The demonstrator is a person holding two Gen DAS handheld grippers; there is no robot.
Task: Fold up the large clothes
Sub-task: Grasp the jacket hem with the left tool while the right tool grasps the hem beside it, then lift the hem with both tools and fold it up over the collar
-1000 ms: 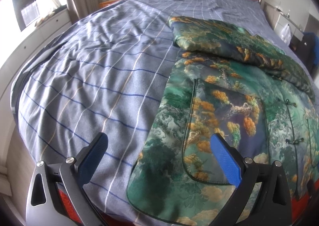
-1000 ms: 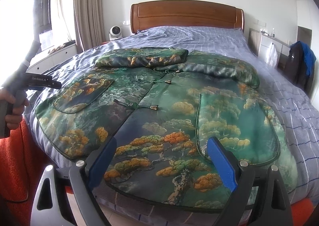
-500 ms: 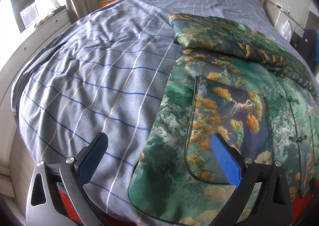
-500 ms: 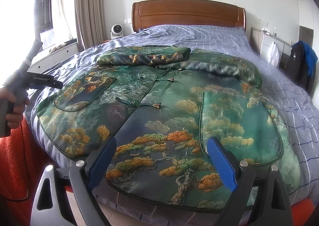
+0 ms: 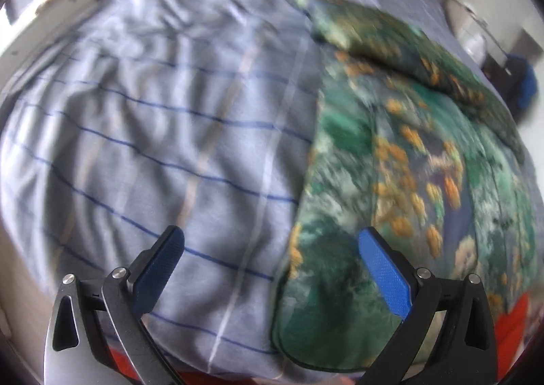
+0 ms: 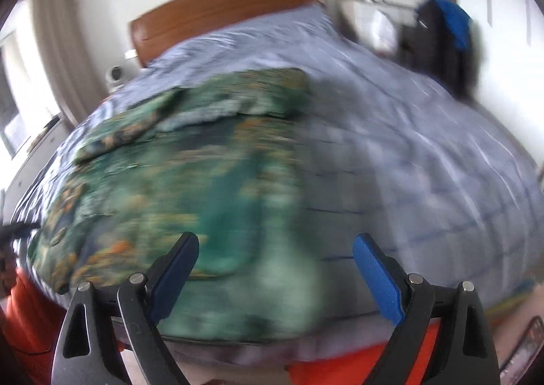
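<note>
In the left wrist view the picture is a little blurred. The left gripper [image 5: 270, 249] stands wide open and holds nothing; its blue pads hang above the bed. The green printed garment [image 5: 408, 164] lies spread on the grey checked bed cover [image 5: 153, 130], on the right half of the picture. Its near corner reaches the bed edge below the right pad, and its right side is cut off by the frame. The folded sleeve at the top is hard to make out.

In the right wrist view the blur is strong. The right gripper [image 6: 275, 256] is also wide open and empty. The garment [image 6: 170, 188] lies on the left, its pattern smeared. The wooden headboard [image 6: 224, 7] and a dark and blue thing hanging at the back right [image 6: 442, 35] are only vague shapes.
</note>
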